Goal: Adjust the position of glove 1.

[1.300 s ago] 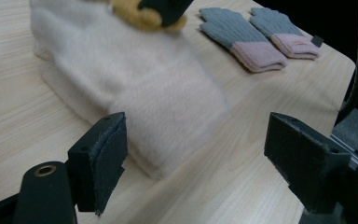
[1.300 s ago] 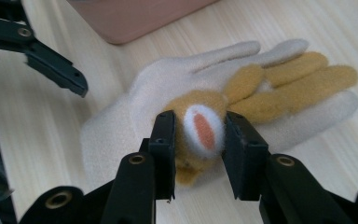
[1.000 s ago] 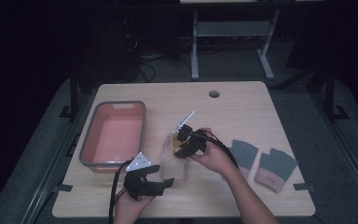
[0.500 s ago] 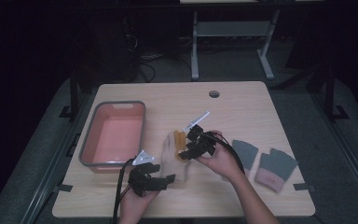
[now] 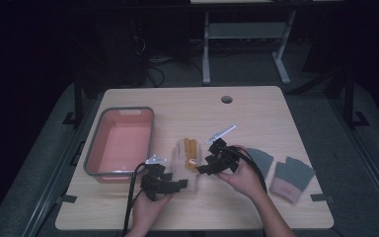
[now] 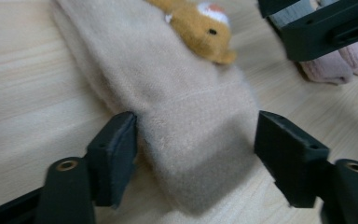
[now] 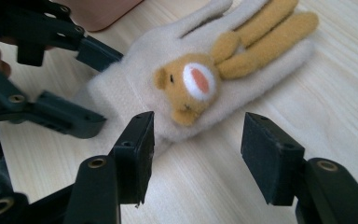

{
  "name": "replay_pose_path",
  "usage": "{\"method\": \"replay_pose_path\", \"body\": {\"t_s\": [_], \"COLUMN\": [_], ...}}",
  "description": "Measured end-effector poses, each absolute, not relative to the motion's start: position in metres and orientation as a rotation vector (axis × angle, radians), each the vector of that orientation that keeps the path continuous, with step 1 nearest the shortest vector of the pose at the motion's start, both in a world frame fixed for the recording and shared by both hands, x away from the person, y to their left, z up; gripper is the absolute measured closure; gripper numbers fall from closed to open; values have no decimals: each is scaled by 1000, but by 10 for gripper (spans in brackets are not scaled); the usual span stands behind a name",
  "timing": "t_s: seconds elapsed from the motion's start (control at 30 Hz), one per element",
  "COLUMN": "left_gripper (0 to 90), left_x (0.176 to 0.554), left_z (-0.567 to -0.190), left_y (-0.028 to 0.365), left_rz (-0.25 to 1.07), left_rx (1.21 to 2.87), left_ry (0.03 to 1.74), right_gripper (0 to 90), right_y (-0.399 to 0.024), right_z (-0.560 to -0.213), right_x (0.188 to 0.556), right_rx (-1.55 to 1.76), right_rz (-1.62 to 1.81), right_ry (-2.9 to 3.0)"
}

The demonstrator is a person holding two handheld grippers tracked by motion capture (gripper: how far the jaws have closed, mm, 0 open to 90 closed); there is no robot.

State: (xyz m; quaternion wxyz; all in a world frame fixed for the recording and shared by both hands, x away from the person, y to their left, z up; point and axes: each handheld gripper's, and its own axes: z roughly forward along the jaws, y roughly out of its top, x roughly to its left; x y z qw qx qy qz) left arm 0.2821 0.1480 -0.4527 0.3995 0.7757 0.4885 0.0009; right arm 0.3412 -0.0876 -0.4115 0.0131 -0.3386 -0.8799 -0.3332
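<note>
A cream fleece glove (image 5: pixel 183 160) with a tan bear face and tan fingers sewn on lies flat on the wooden table (image 5: pixel 256 116), near the middle of its near half, fingers pointing to the far side and cuff toward the person; the left gripper (image 5: pixel 173 185) sits at the cuff end, its jaws pointing right across the cloth; in the left gripper view the two black pads stand on either side of the cuff, the left pad touching the edge of the fleece, the right pad just clear of the other edge, so the jaws straddle the glove (image 6: pixel 186 121) without pinching it; they have just been closing, with the cuff between them. The right gripper (image 5: pixel 211 163) hovers just right of the glove, jaws aimed left at the bear face (image 7: pixel 186 86); in the right gripper view its pads stand wide apart with bare table between them and the bear's chin just beyond the gap, nothing gripped; these jaws have just been opening. In that same view the left gripper (image 7: pixel 91 86) shows at the far left, its dark jaws flanking the cuff.

A pink tub (image 5: pixel 102 153) with a grey rim stands at the left of the table, just left of the glove; two more gloves, grey-green with pink cuffs (image 5: pixel 288 180), lie side by side at the near right, close behind the right hand (image 5: pixel 244 177); a round cable hole (image 5: pixel 226 99) marks the far edge of the table.
</note>
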Motion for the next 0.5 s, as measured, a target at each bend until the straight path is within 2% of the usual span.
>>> {"method": "replay_pose_path", "body": {"t_s": [0.23, 0.5], "left_gripper": [391, 400], "left_x": [288, 295], "left_z": [-456, -456], "left_y": [143, 131], "left_rz": [-6, -18], "left_rx": [2015, 2050], "left_ry": [1217, 1171], "right_gripper": [438, 424], "right_y": [-100, -112], "right_z": [-416, -419], "right_x": [335, 333], "right_rx": [-1114, -1194], "right_rz": [-1050, -1064], "right_ry": [-2713, -2669]}}
